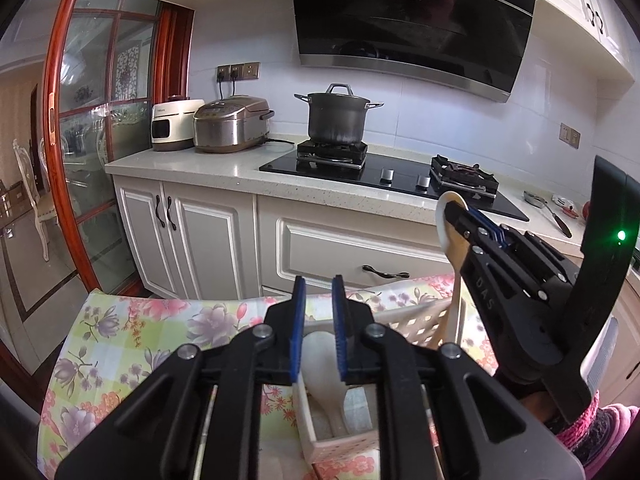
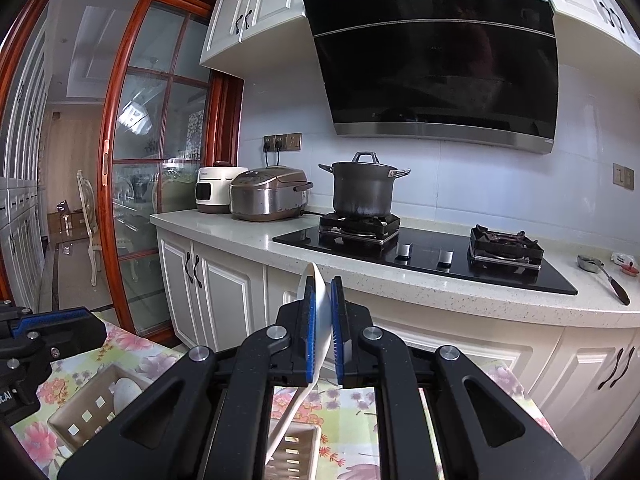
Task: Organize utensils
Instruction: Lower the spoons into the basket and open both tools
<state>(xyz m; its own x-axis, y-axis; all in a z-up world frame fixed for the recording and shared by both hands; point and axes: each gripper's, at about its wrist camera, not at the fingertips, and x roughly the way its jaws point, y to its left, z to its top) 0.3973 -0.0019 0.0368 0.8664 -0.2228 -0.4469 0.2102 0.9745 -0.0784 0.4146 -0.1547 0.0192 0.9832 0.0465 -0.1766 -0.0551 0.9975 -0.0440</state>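
Observation:
A beige perforated organiser basket (image 1: 420,326) stands on a floral tablecloth (image 1: 120,340). A white rice paddle (image 1: 322,360) lies in one of its compartments, right below my left gripper (image 1: 318,290). The left pads stand slightly apart and do not press on it. My right gripper (image 2: 323,286) is shut on a cream spoon (image 2: 320,304), bowl up and tilted. Its handle slants down towards a basket compartment (image 2: 296,446). In the left wrist view the right gripper (image 1: 458,212) holds that spoon (image 1: 445,224) above the basket's right side. The right wrist view shows the left gripper (image 2: 48,322) over the paddle (image 2: 126,390).
Behind the table runs a white counter (image 1: 224,168) with two rice cookers (image 1: 230,124), a pot (image 1: 336,118) on a black hob and a small ladle (image 2: 604,272) at the right. White cabinets lie below. A red-framed glass door (image 1: 100,120) stands at the left.

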